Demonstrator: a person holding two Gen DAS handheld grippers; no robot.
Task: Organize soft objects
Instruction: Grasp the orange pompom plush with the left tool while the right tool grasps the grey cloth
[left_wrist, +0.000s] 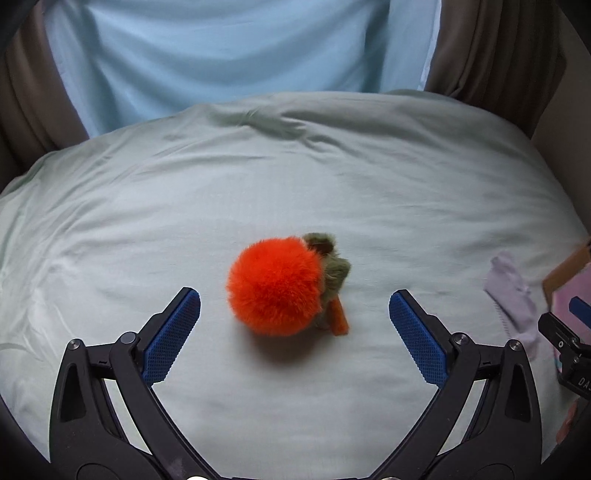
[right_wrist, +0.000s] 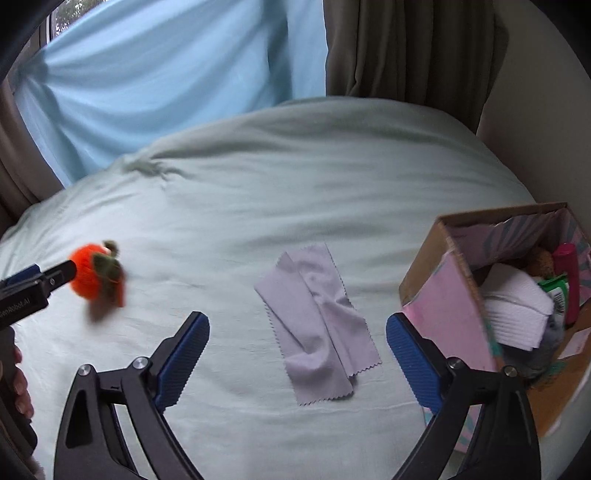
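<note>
A fluffy orange plush fruit (left_wrist: 275, 284) with green leaves and an orange tag lies on the pale green bedcover (left_wrist: 258, 184). My left gripper (left_wrist: 294, 302) is open, its blue pads on either side of the plush, a little short of it, not touching. The plush also shows in the right wrist view (right_wrist: 94, 275), with the left gripper's tip beside it. A lilac cloth (right_wrist: 319, 328) lies flat on the bed. My right gripper (right_wrist: 297, 328) is open and empty, with the cloth between its pads. A cardboard box (right_wrist: 436, 236) stands at the right.
The box holds white folded tissues (right_wrist: 517, 306), a pink bottle (right_wrist: 567, 280), a green-labelled packet and other soft items. A light blue sheet (right_wrist: 166, 81) and brown curtains (right_wrist: 413, 48) hang behind the bed. The lilac cloth and the box edge show at the right of the left wrist view (left_wrist: 513, 295).
</note>
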